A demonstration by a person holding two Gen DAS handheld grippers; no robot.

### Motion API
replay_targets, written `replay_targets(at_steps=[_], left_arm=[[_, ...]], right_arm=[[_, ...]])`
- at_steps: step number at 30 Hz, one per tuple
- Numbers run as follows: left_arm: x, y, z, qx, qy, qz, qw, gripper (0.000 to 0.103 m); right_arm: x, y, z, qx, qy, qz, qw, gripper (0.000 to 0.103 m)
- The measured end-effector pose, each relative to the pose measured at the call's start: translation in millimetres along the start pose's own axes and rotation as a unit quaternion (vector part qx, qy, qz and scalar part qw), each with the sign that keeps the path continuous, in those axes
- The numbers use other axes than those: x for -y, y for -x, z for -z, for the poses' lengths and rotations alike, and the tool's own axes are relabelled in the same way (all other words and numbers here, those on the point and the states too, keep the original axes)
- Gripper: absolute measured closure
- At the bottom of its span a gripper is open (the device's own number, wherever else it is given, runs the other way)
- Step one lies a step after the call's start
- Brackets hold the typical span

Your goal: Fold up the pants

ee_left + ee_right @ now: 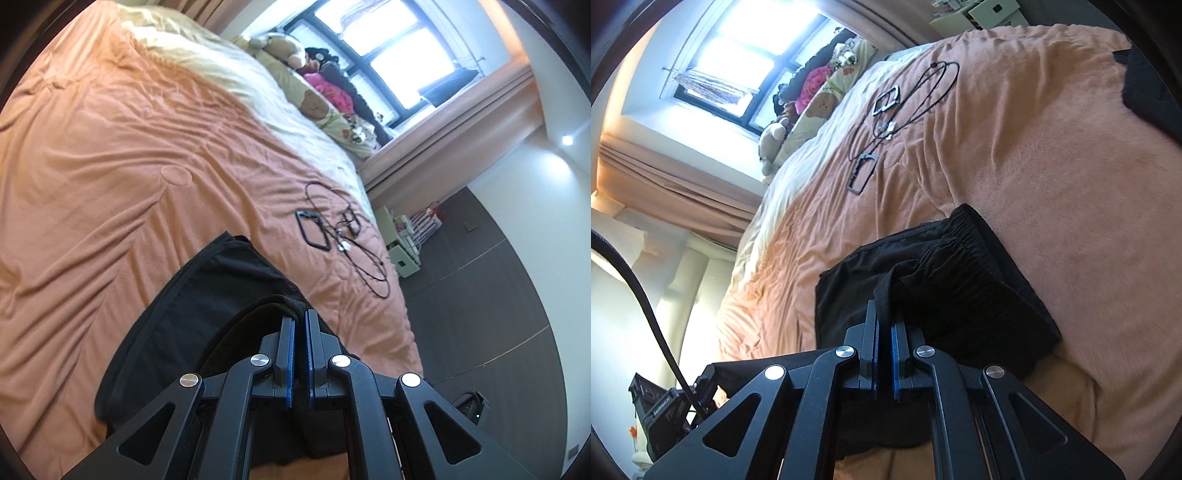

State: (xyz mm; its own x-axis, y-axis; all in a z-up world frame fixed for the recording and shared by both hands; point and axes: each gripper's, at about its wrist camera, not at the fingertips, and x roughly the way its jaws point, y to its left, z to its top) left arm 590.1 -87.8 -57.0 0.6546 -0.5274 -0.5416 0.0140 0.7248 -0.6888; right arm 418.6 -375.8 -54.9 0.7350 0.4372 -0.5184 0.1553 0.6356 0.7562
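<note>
**Both grippers pinch the black pants on the bed**

The left gripper (299, 317) pinches a fabric edge of the black pants (207, 295), lower centre on the orange bedspread (110, 147). The right gripper (884, 314) clamps a fold beside the elastic waistband (964, 240). Cables (347, 229) lie farther up.

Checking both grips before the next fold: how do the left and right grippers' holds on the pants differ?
The left gripper pinches a smooth hem edge of the black pants; the right gripper clamps a thicker band beside the gathered elastic waistband. Left shows a slit between its pads; right's is filled. Both are shut on fabric.
</note>
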Motion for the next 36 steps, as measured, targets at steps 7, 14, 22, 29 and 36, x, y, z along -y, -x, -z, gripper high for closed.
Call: replay_targets(at_steps=[7, 14, 22, 29, 36], left_arm=[[-31, -59, -15, -0.022, 0.0, -0.022, 0.9995, 0.098], [-48, -107, -22, -0.045, -0.018, -0.076, 0.9959, 0.089], [-40, -87, -34, -0.02, -0.07, -0.116, 0.9906, 0.03], [-26, -87, -29, -0.081, -0.189, -0.176, 0.9626, 0.03], [-28, -103, -11, -0.139, -0.287, -0.19, 0.9285, 0.03]], right_arm=[[-4, -32, -4, -0.002, 0.023, 0.009, 1.0, 0.1], [-10, -52, -8, -0.02, 0.053, 0.048, 0.997, 0.083], [-34, -20, -3, 0.02, 0.124, 0.06, 0.99, 0.026], [-36, -9, -4, 0.003, 0.175, 0.1, 0.979, 0.026], [-43, -17, -4, -0.03, 0.237, 0.157, 0.958, 0.026]])
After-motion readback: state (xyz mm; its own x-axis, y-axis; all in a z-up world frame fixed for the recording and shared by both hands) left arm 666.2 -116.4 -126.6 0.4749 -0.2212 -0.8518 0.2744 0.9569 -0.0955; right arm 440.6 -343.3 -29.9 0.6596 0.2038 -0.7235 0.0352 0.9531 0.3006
